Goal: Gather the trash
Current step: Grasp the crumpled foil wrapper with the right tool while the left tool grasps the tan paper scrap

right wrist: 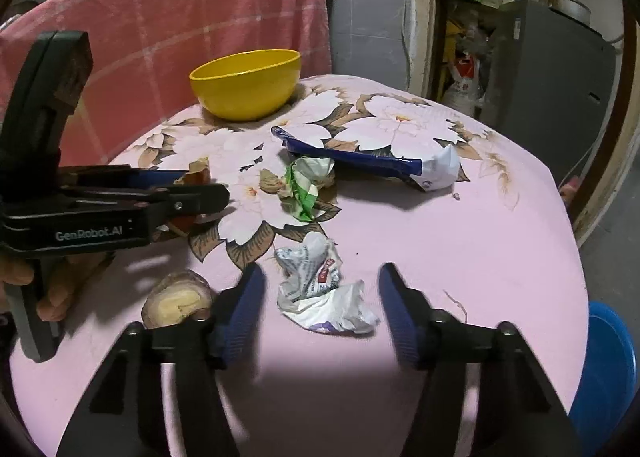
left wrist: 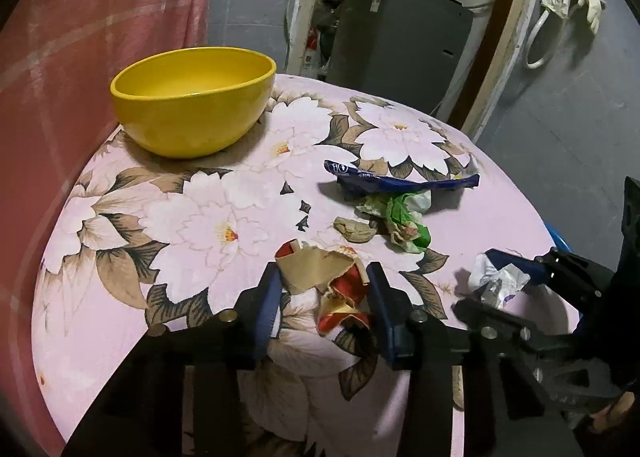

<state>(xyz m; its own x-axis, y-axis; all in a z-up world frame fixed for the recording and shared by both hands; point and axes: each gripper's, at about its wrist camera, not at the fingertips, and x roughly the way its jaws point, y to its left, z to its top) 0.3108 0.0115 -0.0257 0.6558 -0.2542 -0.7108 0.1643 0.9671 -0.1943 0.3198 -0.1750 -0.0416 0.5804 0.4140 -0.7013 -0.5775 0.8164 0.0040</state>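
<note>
A crumpled red-and-tan wrapper [left wrist: 320,289] lies on the flowered pink tablecloth [left wrist: 200,217], and my left gripper [left wrist: 323,269] is shut on it, a blue pad against each side. A crumpled white wrapper [right wrist: 324,293] sits between the blue pads of my right gripper [right wrist: 322,271], which stands open with a small gap on the left side. Further back lie a long blue wrapper [right wrist: 352,157], a green-and-white wrapper [right wrist: 306,185] and a small tan scrap [left wrist: 354,229]. In the right wrist view the left gripper [right wrist: 200,187] comes in from the left.
A yellow bowl [left wrist: 192,105] stands at the table's far left. A tan round piece [right wrist: 178,301] lies by the right gripper's left finger. A blue bin [right wrist: 604,369] sits below the table's right edge. A pink towel [right wrist: 180,25] hangs behind the table.
</note>
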